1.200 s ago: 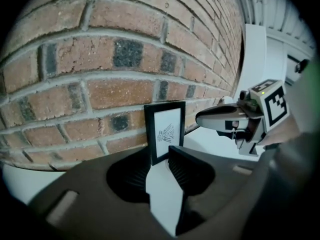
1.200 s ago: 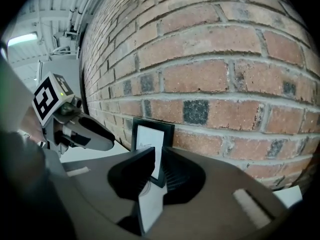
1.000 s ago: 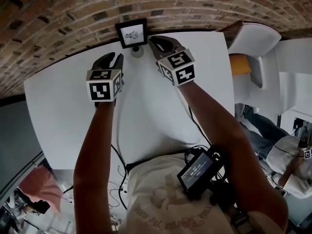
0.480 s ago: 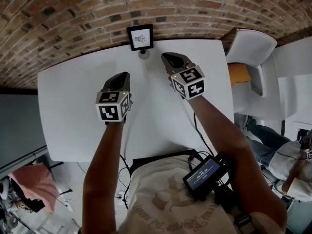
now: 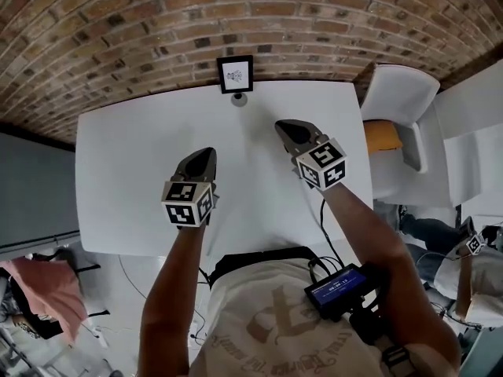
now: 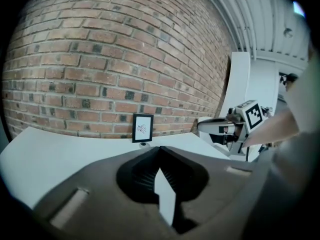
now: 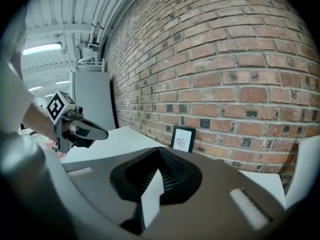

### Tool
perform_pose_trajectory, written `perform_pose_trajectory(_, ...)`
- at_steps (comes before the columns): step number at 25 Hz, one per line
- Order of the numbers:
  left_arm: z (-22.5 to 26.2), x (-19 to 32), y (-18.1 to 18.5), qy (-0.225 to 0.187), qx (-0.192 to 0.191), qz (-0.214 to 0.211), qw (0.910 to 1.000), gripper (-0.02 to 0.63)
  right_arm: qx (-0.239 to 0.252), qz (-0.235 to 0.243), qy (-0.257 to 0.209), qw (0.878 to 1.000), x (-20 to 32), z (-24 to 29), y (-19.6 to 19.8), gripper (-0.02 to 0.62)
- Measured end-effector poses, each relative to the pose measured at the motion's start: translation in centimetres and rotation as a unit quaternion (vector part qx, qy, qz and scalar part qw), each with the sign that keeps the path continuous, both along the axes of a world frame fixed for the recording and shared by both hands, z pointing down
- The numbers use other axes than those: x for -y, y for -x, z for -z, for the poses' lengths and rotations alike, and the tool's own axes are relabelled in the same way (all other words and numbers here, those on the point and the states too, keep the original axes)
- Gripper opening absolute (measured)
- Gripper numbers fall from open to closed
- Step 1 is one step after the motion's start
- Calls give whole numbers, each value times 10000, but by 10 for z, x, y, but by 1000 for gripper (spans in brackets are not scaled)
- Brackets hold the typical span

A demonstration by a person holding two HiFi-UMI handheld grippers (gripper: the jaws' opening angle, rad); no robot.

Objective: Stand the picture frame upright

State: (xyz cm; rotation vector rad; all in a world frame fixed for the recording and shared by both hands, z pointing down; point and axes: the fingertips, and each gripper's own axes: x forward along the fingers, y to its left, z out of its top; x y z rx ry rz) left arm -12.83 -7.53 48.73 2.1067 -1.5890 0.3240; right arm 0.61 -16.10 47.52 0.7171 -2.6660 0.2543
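Observation:
A small black picture frame (image 5: 235, 74) with a white print stands upright at the far edge of the white table (image 5: 126, 179), against the brick wall. It also shows upright in the left gripper view as the frame (image 6: 142, 128) and in the right gripper view as the frame (image 7: 183, 138). A small round grey object (image 5: 239, 99) lies just in front of it. My left gripper (image 5: 203, 156) is shut and empty over the table's near middle. My right gripper (image 5: 286, 127) is shut and empty too, well short of the frame.
A brick wall (image 5: 236, 14) runs along the table's far side. A white chair (image 5: 401, 85) with an orange seat stands at the table's right end. Cables and a small screen device (image 5: 343, 287) hang at the person's waist.
Both grippers have drawn back from the frame toward the person and shut. The frame stands alone by the wall.

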Motion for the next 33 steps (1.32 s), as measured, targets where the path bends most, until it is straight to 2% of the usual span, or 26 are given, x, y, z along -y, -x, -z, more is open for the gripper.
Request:
perform_pose_trajectory(6,12,-36,-17,-157,-161,-22,9997,5,119,456,19,9989,-40,10,-26,5)
perform_pose_trajectory(16,18,-76,-37,-273,-427,57,9987,5,536,603,171,9966,-71,25,-56,5)
perform_pose_trajectory(24,27,-78,-39,-393,-404,56,9984,5,790,781,270,9934,-76,32,-67,5)
perform_pose_trajectory(33,31,-63,-52,-421,-390,-82,9983,5,743,748,289,9940,-68,32,-77,5)
